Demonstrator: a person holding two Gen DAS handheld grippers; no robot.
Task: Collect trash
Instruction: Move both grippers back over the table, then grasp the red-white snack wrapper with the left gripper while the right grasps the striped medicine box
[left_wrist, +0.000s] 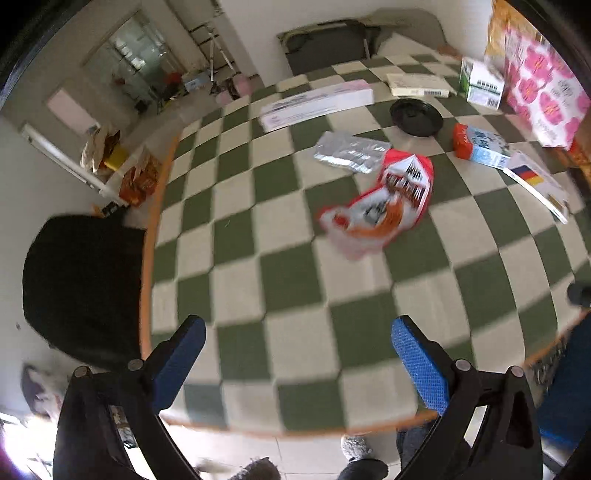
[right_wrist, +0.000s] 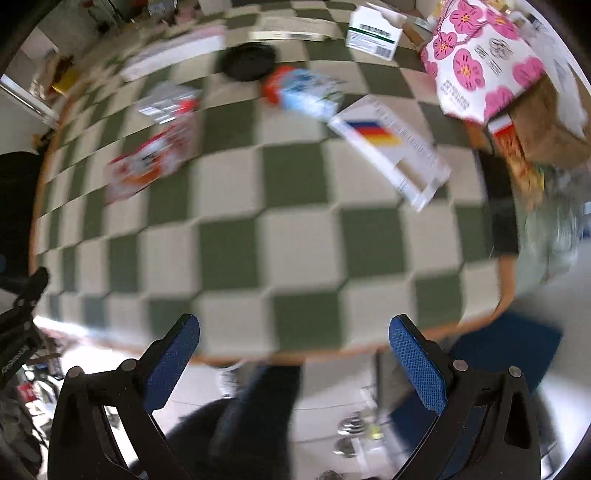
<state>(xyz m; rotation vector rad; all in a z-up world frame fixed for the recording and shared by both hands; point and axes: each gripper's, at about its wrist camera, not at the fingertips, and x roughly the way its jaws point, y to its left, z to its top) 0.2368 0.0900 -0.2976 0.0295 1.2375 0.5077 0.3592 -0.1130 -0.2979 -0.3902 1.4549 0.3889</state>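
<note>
A crumpled red-and-white snack wrapper (left_wrist: 384, 203) lies mid-table on the green-and-white checkered cloth (left_wrist: 258, 258); the right wrist view shows the wrapper (right_wrist: 147, 162) at left, blurred. Beyond it lies a silver foil packet (left_wrist: 349, 151) (right_wrist: 166, 101). A red-and-blue carton (left_wrist: 480, 146) (right_wrist: 303, 92) and a black round lid (left_wrist: 416, 117) (right_wrist: 248, 61) lie farther back. My left gripper (left_wrist: 297, 350) hangs open above the near table edge, well short of the wrapper. My right gripper (right_wrist: 293, 347) is also open and holds nothing.
A flat white box with a striped flag (right_wrist: 391, 147) (left_wrist: 539, 184), a long white box (left_wrist: 317, 103), a green-and-white box (left_wrist: 480, 83) and a pink flowered bag (right_wrist: 476, 55) crowd the far and right sides. A black bin bag (left_wrist: 81, 280) sits off the table's left edge.
</note>
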